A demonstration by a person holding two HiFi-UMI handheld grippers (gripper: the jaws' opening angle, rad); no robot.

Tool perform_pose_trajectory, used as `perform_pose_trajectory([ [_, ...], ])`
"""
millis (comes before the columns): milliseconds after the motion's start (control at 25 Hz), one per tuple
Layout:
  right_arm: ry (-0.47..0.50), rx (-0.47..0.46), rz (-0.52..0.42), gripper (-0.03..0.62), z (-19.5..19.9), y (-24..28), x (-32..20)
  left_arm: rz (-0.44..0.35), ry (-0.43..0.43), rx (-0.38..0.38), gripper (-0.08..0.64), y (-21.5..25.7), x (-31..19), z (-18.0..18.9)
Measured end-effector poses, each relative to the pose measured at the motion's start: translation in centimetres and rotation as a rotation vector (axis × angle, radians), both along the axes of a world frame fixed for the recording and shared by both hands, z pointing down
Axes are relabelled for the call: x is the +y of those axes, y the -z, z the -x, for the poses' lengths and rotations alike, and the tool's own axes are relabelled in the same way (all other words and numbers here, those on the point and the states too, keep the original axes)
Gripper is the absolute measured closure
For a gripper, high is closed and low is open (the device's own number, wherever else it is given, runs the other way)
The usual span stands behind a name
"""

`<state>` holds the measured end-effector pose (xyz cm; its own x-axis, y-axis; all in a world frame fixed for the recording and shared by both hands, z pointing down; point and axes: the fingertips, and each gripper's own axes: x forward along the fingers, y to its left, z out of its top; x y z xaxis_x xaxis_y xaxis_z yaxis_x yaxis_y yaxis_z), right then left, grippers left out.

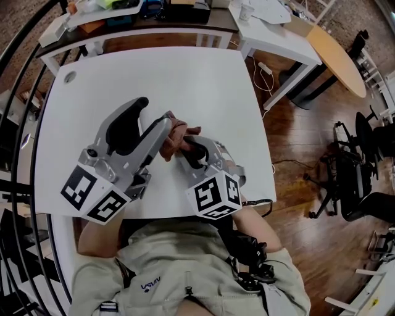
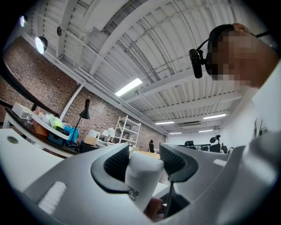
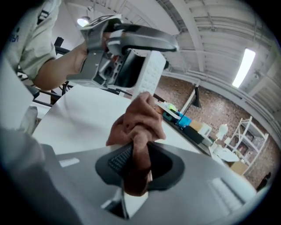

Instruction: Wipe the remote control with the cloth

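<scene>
Beige jacket (image 1: 185,265) fills the bottom of the head view, with small pale lettering on the chest that is too small to read. Just beyond it sit the two marker cubes, one on the left (image 1: 92,191) and one on the right (image 1: 215,194), printed with black-and-white squares and no words.

Past the cubes, the right gripper (image 3: 137,154) has its jaws drawn narrow and pinched on a bunched reddish-brown cloth (image 3: 139,121), which bulges out above the pads. The left gripper (image 2: 144,154) stands partly closed, its ribbed pads clamped on the two sides of the white remote control (image 2: 141,178).

Both are held above the near part of the white table (image 1: 154,74), in front of the chest. The remote's long axis crosses the jaws and stands roughly upright with a slight lean. One blunt end pokes up past the pads, and the lower end comes down to meet the top of the cloth. A dark printed label sits low on its side, too blurred to read.

Farther off are a cluttered desk (image 1: 123,12), a second white table (image 1: 278,37) and the wooden floor (image 1: 296,142).
</scene>
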<state>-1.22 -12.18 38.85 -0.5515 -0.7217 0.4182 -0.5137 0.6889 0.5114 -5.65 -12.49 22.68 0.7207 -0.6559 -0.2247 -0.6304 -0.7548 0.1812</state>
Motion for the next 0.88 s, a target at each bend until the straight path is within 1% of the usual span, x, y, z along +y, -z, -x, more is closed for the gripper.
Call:
perform_pose_trajectory([
  [80,-0.011,-0.076,0.023,0.515,-1.2,1.0,-0.6,-0.041,-0.06,-0.026,0.333,0.4,0.8,-0.9],
  [200,0.0,-0.244,0.018,0.515,-2.8,4.4,-1.3,-0.141,-0.144,-0.122,0.333,0.8,2.4,-2.4],
  [280,0.012,-0.368,-0.012,0.515,-3.6,7.4,-1.4,-0.194,-0.191,-0.182,0.333,0.8,3.4,-3.5],
  [360,0.029,-0.469,-0.046,0.515,-4.3,10.2,-1.2,-0.209,-0.232,-0.21,0.333,0.7,4.3,-4.6],
  [400,0.041,-0.497,-0.058,0.515,-4.7,11.2,-1.0,-0.215,-0.252,-0.224,0.333,0.6,4.8,-5.1],
  [560,0.107,-0.545,-0.092,0.515,-5.2,13.6,-0.3,-0.283,-0.327,-0.306,0.333,-0.1,6.4,-6.5],
  [640,0.14,-0.549,-0.093,0.515,-4.9,13.8,-0.1,-0.317,-0.351,-0.348,0.333,-0.5,7.0,-7.0],
  [760,0.199,-0.523,-0.066,0.515,-3.8,13.1,0.4,-0.364,-0.362,-0.403,0.333,-0.8,7.8,-7.4],
  [880,0.251,-0.481,-0.029,0.515,-2.5,11.6,0.8,-0.393,-0.362,-0.432,0.333,-1.0,8.1,-7.5],
])
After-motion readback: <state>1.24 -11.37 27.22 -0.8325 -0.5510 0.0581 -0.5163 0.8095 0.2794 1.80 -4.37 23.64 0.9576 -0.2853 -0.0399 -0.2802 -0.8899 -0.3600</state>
